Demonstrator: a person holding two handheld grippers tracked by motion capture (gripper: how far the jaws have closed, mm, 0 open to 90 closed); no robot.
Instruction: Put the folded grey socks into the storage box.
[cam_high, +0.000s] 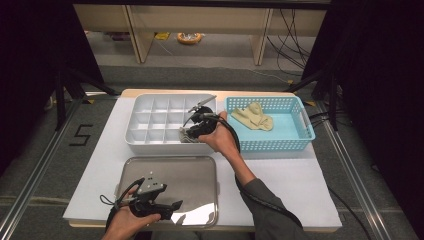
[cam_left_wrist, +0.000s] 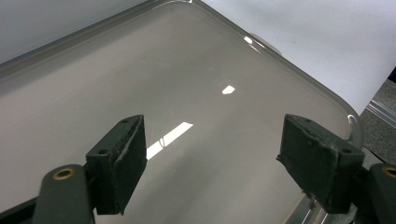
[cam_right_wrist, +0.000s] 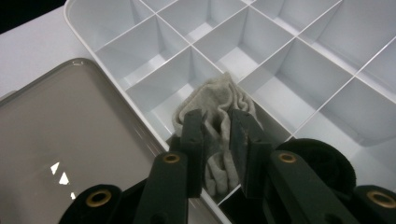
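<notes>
A crumpled grey sock (cam_right_wrist: 219, 100) sits in a near-edge compartment of the white divided box (cam_high: 150, 145). My right gripper (cam_right_wrist: 215, 116) points down into that compartment, and its narrow jaws pinch the sock's folds. In the high view the right gripper (cam_high: 192, 131) is at the box's near right corner. My left gripper (cam_left_wrist: 212, 154) hangs wide open over the metal tray (cam_left_wrist: 187, 70) with nothing between its pads. Seen from above, the left gripper (cam_high: 170, 209) is at the tray's near edge.
A blue basket (cam_high: 300, 145) to the right of the box holds beige socks (cam_high: 252, 117). The metal tray (cam_high: 200, 170) lies in front of the box on a white mat (cam_high: 290, 185). A dark rounded thing (cam_right_wrist: 322, 163) lies beside the right jaw.
</notes>
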